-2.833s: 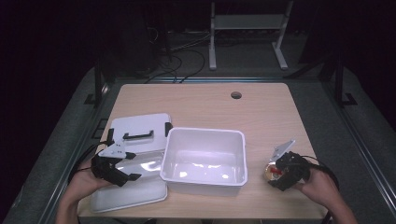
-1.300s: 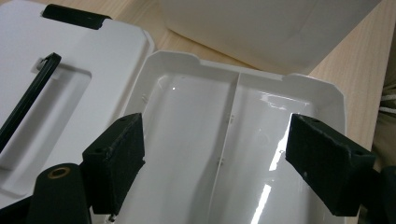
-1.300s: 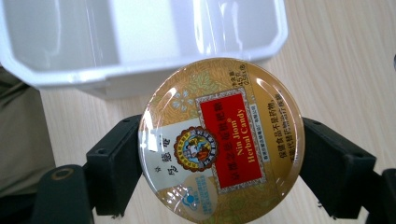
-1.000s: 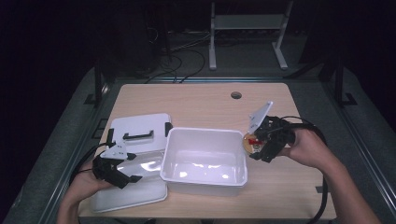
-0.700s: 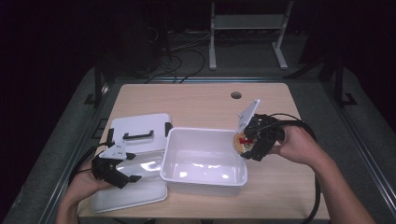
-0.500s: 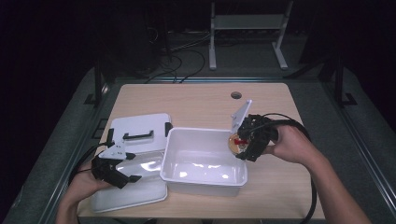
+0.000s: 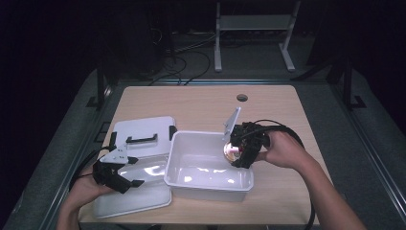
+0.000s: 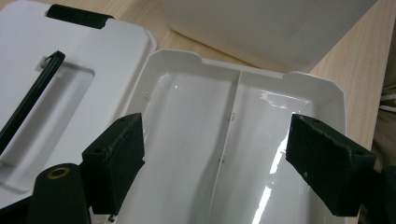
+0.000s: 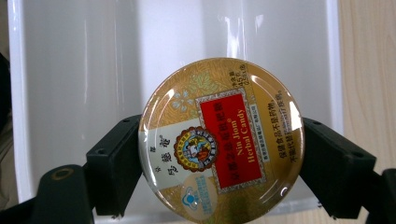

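A round gold candy tin (image 9: 222, 140) with a red label sits clamped between the two jaws of my right gripper (image 9: 222, 161). In the high view that gripper (image 7: 238, 152) holds the tin (image 7: 231, 151) over the right end of the deep white bin (image 7: 191, 179), just inside its rim. My left gripper (image 8: 219, 163) stands open with nothing between its jaws, low over a shallow white divided tray (image 8: 247, 116). In the high view the left gripper (image 7: 115, 172) hovers at the front left above that tray (image 7: 139, 201).
A white lid with a black handle (image 7: 142, 132) lies flat behind the shallow tray, left of the bin. The table (image 7: 201, 103) has a round cable hole (image 7: 242, 97) at the back. Cables trail from both grippers.
My right gripper has carried the tin from the table's front right edge up and leftward to above the bin's right end. The left gripper has stayed put.
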The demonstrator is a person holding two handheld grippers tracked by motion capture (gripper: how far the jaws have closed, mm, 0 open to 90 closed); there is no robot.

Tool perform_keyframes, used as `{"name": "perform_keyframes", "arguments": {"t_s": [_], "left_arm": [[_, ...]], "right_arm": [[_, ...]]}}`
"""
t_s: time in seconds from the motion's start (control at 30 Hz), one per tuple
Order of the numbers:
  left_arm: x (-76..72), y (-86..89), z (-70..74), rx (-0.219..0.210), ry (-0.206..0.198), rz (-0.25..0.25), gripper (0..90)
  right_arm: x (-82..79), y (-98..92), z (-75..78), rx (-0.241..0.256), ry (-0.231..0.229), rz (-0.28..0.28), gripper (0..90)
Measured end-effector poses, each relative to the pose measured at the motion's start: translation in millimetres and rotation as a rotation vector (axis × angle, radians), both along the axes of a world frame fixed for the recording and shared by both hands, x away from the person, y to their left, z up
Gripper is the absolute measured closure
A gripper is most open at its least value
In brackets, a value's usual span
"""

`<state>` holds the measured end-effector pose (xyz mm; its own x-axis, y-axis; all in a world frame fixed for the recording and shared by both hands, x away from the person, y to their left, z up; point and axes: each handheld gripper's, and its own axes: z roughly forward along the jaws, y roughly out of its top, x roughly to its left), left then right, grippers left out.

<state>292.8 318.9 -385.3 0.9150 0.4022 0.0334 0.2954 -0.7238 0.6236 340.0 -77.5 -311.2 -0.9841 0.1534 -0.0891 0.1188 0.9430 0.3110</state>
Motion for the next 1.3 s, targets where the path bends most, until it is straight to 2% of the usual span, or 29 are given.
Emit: {"name": "perform_keyframes", "arguments": {"t_s": [0.27,0.63,1.17,1.3], "left_arm": [[0.3,0.7,-0.3,0.002,0.000,0.000,19.0],[0.3,1.3,0.1,-0.002,-0.004,-0.001,18.9],[0.5,1.5,-1.1,0.005,0.000,-0.001,18.9],[0.2,1.8,-0.3,0.000,-0.002,0.000,18.9]], "right_arm": [[1.1,7.6,-11.9,-0.022,0.017,-0.009,19.9],[3.4,11.4,-29.6,-0.025,0.050,-0.017,19.9],[3.9,20.2,-47.5,-0.030,0.083,-0.018,19.7],[4.5,21.3,-47.5,-0.033,0.088,-0.021,19.5]]}}
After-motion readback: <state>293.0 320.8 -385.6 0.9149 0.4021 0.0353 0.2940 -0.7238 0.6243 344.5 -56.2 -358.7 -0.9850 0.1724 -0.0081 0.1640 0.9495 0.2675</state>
